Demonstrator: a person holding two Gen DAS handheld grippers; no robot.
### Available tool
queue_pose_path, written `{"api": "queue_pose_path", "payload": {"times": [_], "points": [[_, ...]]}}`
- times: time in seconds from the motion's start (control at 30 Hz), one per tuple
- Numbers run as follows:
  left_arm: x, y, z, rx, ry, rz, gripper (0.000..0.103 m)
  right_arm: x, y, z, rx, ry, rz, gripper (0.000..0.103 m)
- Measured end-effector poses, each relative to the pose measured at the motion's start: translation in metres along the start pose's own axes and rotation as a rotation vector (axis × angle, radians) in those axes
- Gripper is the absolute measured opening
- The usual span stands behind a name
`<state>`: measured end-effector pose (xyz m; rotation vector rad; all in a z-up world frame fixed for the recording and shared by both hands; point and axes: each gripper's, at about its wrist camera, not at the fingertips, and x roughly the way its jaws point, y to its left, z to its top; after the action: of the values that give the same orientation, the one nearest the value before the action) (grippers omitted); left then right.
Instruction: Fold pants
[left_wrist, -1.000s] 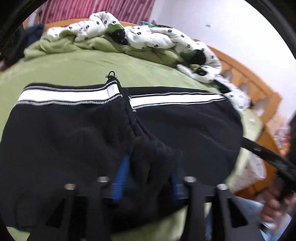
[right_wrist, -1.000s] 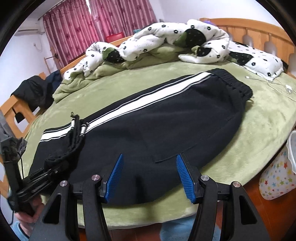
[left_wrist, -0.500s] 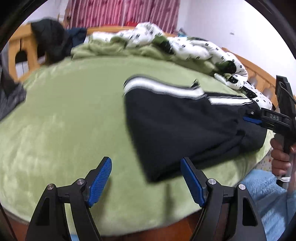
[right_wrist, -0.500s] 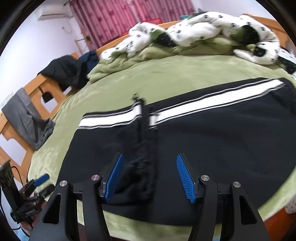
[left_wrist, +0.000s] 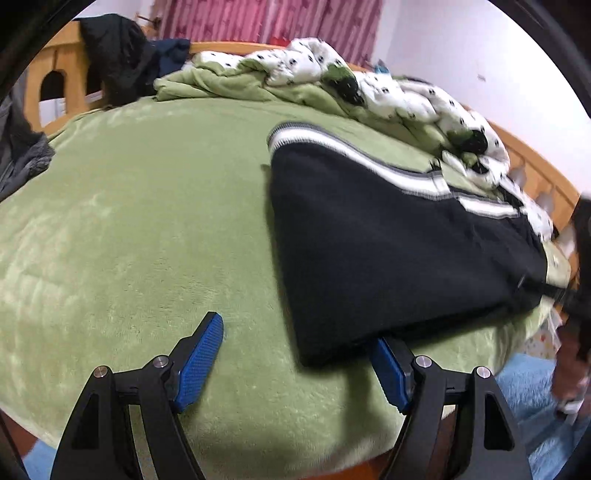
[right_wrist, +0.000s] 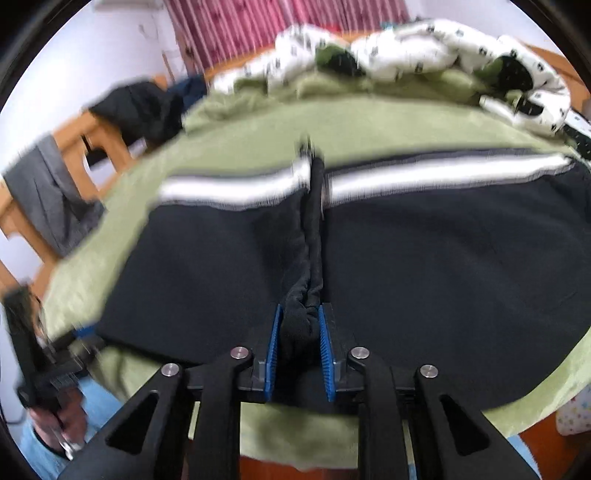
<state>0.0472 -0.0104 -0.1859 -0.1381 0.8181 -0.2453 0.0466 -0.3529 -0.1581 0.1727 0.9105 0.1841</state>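
Observation:
Black pants (left_wrist: 388, 251) with a white side stripe lie folded on a green bed cover (left_wrist: 140, 229). In the left wrist view my left gripper (left_wrist: 295, 354) is open and empty at the pants' near left corner, with the cloth's corner lying over its right pad. In the right wrist view the pants (right_wrist: 443, 258) fill the middle. My right gripper (right_wrist: 300, 347) is shut on the bunched black cuff ends where the folded leg meets the upper part.
A white spotted duvet (left_wrist: 369, 85) and green blanket are heaped at the far side. Dark clothes (left_wrist: 118, 62) hang on the wooden bed frame at the left. The bed's front edge is just below both grippers. A blue floor mat (left_wrist: 532, 398) lies at the lower right.
My left gripper let go of the pants, opened and swung left to the folded corner. My right gripper moved in and closed on the bunched cuffs.

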Motion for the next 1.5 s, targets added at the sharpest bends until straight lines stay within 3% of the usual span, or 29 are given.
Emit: {"api": "queue_pose_path", "payload": {"times": [0.07, 0.2, 0.4, 0.47, 0.53, 0.6, 0.63, 0.67, 0.77, 0.9, 1.1, 1.23, 1.33, 1.4, 1.5], "points": [[-0.004, 0.005, -0.003, -0.011, -0.013, 0.017, 0.075, 0.01, 0.002, -0.001, -0.005, 0.031, 0.009, 0.024], [-0.01, 0.017, -0.009, -0.016, -0.015, 0.004, 0.075, 0.002, -0.004, 0.017, 0.015, -0.027, 0.03, 0.056], [-0.001, 0.006, -0.001, 0.052, 0.004, 0.0, 0.075, 0.046, -0.012, 0.054, 0.076, 0.062, 0.034, 0.058], [0.005, -0.001, 0.001, 0.07, 0.002, 0.028, 0.075, 0.066, -0.018, 0.057, 0.127, 0.102, 0.062, 0.059], [0.011, -0.009, 0.001, 0.099, -0.016, 0.064, 0.075, 0.074, -0.017, 0.058, 0.142, 0.083, 0.064, 0.064], [0.011, -0.016, -0.001, 0.125, -0.039, 0.091, 0.075, 0.081, -0.006, 0.062, 0.103, 0.079, 0.054, 0.061], [0.01, -0.016, -0.003, 0.126, -0.051, 0.091, 0.076, 0.084, -0.002, 0.062, 0.078, 0.079, 0.044, 0.052], [0.008, -0.014, -0.004, 0.118, -0.059, 0.094, 0.076, 0.085, 0.003, 0.063, 0.046, 0.076, 0.055, 0.024], [0.001, 0.0, -0.007, 0.076, -0.09, 0.122, 0.076, 0.077, -0.002, 0.066, 0.081, 0.053, 0.095, 0.014], [-0.005, 0.013, -0.005, 0.039, -0.085, 0.068, 0.077, 0.049, -0.022, 0.065, 0.157, 0.007, 0.143, 0.014], [0.0, -0.011, -0.007, 0.098, -0.075, 0.065, 0.077, 0.007, -0.039, 0.066, 0.118, -0.092, 0.064, 0.013], [0.004, -0.014, -0.008, 0.099, -0.063, 0.083, 0.077, 0.028, -0.057, 0.059, 0.163, -0.023, 0.042, 0.014], [0.0, -0.01, -0.006, 0.092, -0.046, 0.063, 0.077, 0.047, -0.055, 0.052, 0.144, -0.002, -0.013, 0.022], [-0.011, -0.008, -0.007, 0.098, -0.045, 0.018, 0.075, 0.048, -0.053, 0.05, 0.12, -0.007, -0.07, 0.039], [-0.034, -0.007, -0.009, 0.108, -0.09, -0.048, 0.075, 0.024, -0.056, 0.048, 0.145, -0.025, -0.098, 0.04]]}}
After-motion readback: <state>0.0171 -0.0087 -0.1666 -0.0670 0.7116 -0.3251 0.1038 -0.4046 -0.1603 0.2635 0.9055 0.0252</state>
